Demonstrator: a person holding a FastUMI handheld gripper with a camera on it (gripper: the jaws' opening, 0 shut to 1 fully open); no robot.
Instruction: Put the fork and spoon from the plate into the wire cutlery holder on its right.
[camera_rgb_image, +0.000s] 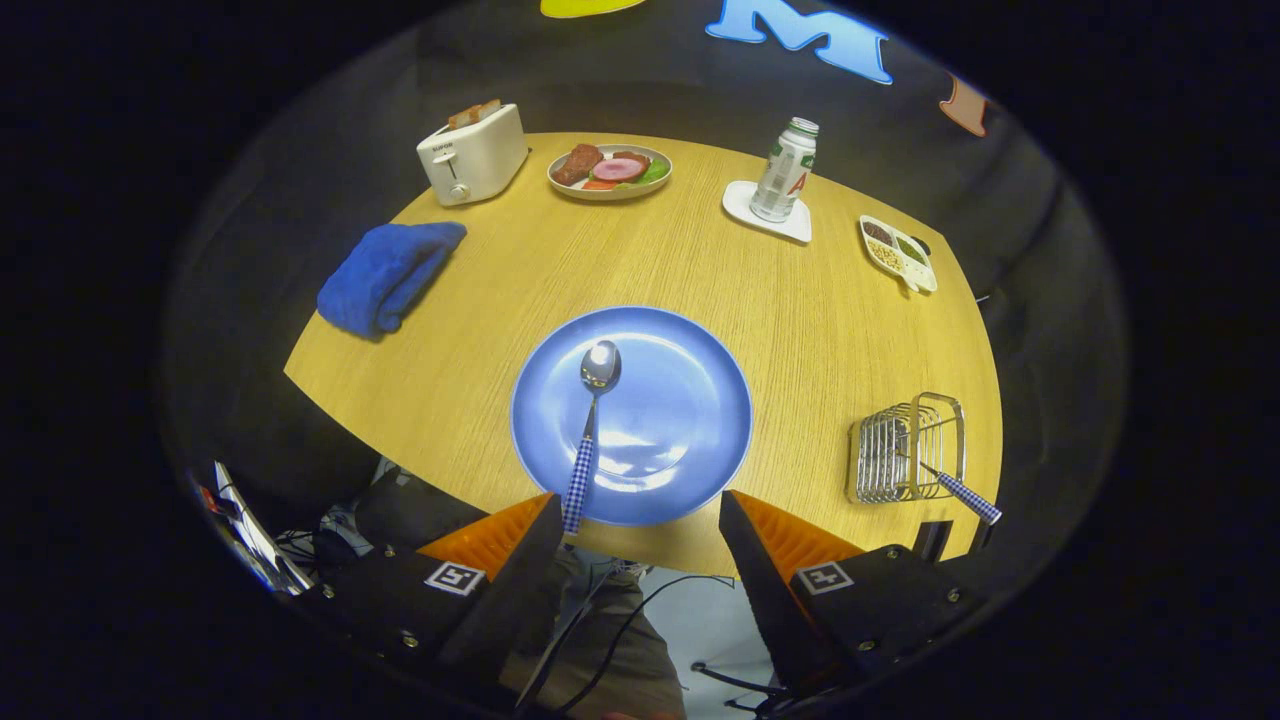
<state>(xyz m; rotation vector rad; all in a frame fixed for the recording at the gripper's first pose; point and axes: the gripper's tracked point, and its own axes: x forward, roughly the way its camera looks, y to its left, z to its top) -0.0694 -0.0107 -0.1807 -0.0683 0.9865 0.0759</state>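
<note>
My gripper (640, 525) hangs wide open and empty at the plate's (690, 440) near edge, lined up for the one spoon (592, 420) left on it, handle toward me. One checked handle (960, 490), likely the fork, already leans in the wire holder (905, 448) at right.

A round wooden table (700, 270) stands against dark cloth walls (620, 90).
</note>
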